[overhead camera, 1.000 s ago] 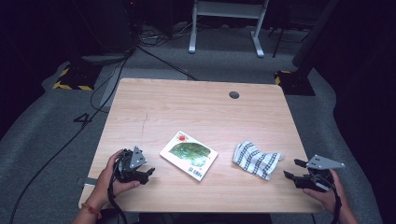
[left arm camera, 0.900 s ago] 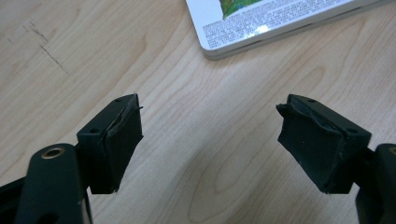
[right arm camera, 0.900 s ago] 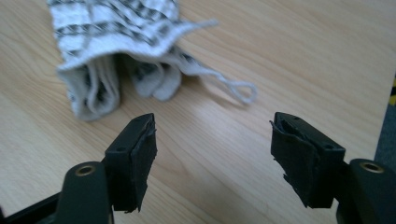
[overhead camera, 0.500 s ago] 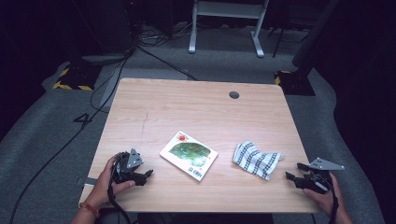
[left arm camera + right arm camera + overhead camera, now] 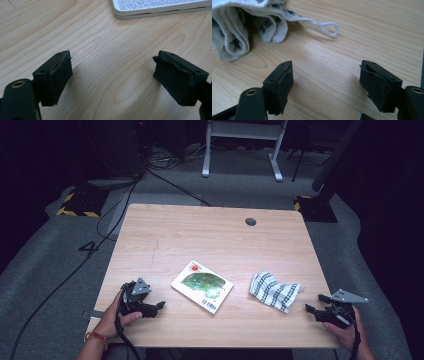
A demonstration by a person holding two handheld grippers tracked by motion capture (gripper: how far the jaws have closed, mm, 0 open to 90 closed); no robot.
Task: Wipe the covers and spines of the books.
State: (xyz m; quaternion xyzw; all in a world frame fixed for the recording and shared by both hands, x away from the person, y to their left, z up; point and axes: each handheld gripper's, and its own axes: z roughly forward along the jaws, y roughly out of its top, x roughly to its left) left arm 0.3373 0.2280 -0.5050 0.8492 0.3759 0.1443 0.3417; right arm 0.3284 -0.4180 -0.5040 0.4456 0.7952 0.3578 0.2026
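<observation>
A book (image 5: 202, 286) with a green and white cover lies flat near the middle front of the wooden table (image 5: 210, 240). Its edge (image 5: 160, 8) fills the top of the left gripper view. A crumpled white cloth with dark checks (image 5: 274, 291) lies to the book's right, and its folds and hanging loop (image 5: 244, 22) appear at the top left of the right gripper view. My left gripper (image 5: 159, 306) rests open on the table left of the book, jaws empty (image 5: 112, 82). My right gripper (image 5: 311, 309) sits open at the front right, just short of the cloth (image 5: 325, 86).
A round cable hole (image 5: 250, 221) sits near the table's far edge. Beyond the table are a white frame's legs (image 5: 242, 150), cables on grey carpet (image 5: 165, 177) and a black-and-yellow striped base (image 5: 77, 202). The table's right edge runs close beside my right hand.
My left gripper has slid slightly back toward the front edge and turned a little. The right gripper, book and cloth stay where they were.
</observation>
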